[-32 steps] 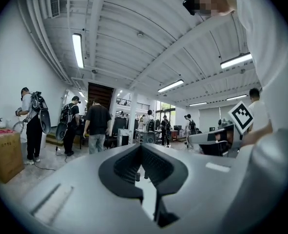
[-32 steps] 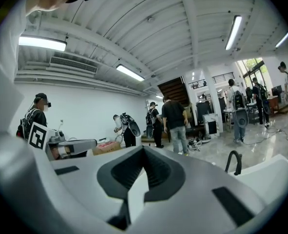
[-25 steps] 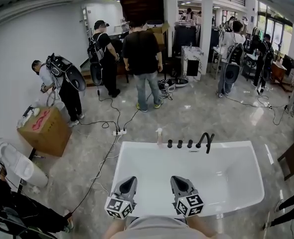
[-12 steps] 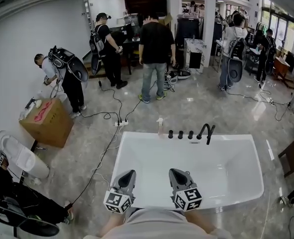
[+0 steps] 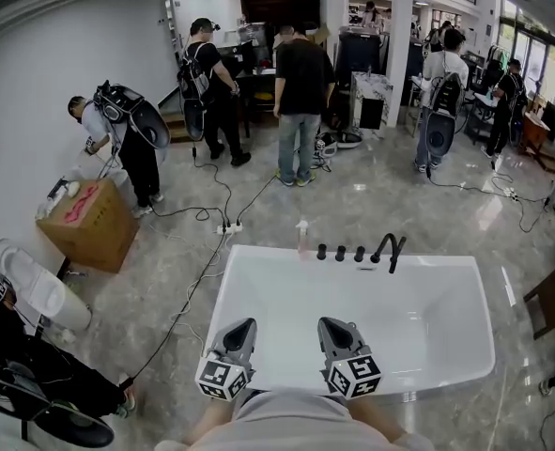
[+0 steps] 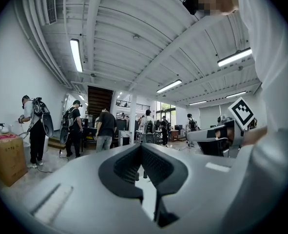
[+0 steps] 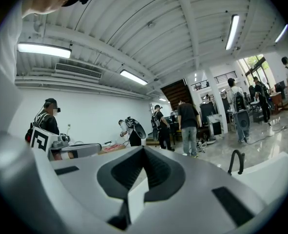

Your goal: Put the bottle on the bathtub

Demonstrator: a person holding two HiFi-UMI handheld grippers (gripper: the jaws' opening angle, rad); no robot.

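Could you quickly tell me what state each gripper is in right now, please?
Left gripper: closed, holding nothing.
Right gripper: closed, holding nothing.
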